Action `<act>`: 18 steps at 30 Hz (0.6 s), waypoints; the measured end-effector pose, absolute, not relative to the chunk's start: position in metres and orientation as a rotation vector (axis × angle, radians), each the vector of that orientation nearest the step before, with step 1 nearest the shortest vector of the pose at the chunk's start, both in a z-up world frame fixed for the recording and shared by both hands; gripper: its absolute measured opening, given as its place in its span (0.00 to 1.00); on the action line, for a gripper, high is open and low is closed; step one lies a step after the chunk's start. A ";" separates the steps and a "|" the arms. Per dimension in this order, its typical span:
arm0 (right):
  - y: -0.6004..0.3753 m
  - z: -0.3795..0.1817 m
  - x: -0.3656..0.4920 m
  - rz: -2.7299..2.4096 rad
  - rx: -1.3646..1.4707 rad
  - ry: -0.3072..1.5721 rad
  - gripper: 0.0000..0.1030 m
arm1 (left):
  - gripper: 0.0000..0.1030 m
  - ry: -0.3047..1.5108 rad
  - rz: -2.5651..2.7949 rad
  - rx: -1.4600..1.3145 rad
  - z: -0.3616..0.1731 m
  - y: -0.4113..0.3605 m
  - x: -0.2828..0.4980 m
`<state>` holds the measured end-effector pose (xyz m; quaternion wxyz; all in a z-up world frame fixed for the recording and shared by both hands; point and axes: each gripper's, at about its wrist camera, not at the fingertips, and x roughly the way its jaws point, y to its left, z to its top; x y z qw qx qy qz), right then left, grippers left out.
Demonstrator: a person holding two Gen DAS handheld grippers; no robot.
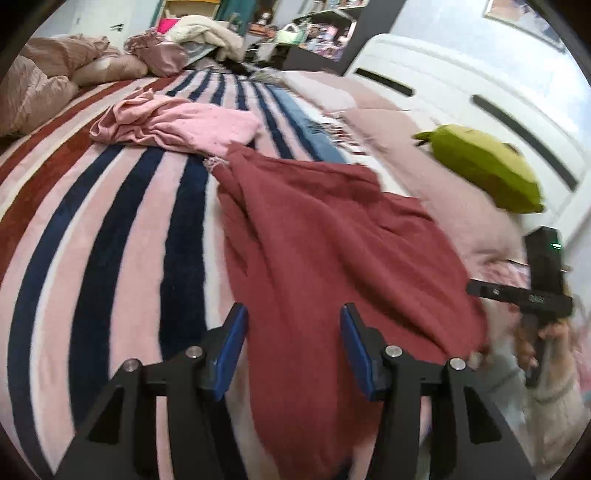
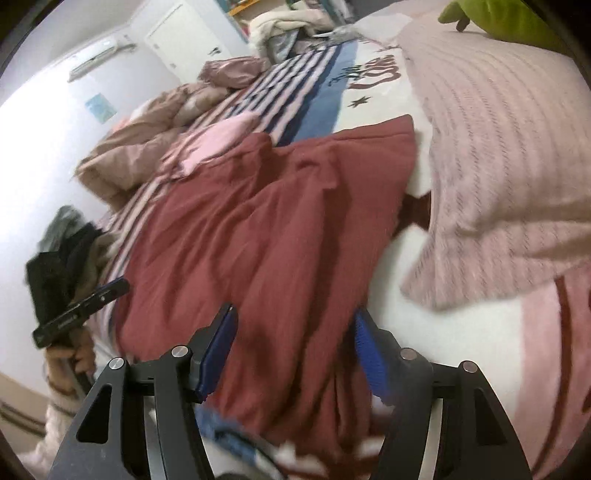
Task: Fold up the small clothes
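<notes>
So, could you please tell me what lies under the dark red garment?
The dark red garment lies spread on the pink, navy and white striped blanket; anything beneath its middle is covered.

A striped blanket [image 1: 110, 221] in navy, pink and dark red covers the bed, with a blue band and lettering [image 2: 376, 72] toward its far end. A green plush toy [image 1: 484, 170] rests on a pale pink knitted pillow [image 2: 509, 155]. Crumpled dusty-pink bedding [image 1: 55, 70] lies at the blanket's edge. Behind stand a white wardrobe [image 1: 480, 81] and cluttered shelves [image 1: 325, 29].
</notes>
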<state>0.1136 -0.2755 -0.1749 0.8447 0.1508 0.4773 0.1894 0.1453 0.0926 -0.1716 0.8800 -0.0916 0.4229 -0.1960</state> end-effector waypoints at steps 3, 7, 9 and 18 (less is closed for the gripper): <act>-0.272 -0.179 0.118 0.359 0.284 1.005 0.08 | 0.03 0.892 -0.388 -0.218 -0.177 0.098 0.146; -0.290 -0.172 0.104 0.339 0.265 0.985 0.03 | 0.02 0.854 -0.343 -0.158 -0.174 0.111 0.122; -0.298 -0.173 0.099 0.338 0.272 1.003 0.03 | 0.03 0.881 -0.357 -0.171 -0.180 0.115 0.113; -0.293 -0.133 0.108 0.342 0.154 0.955 0.39 | 0.57 0.846 -0.433 -0.222 -0.157 0.120 0.123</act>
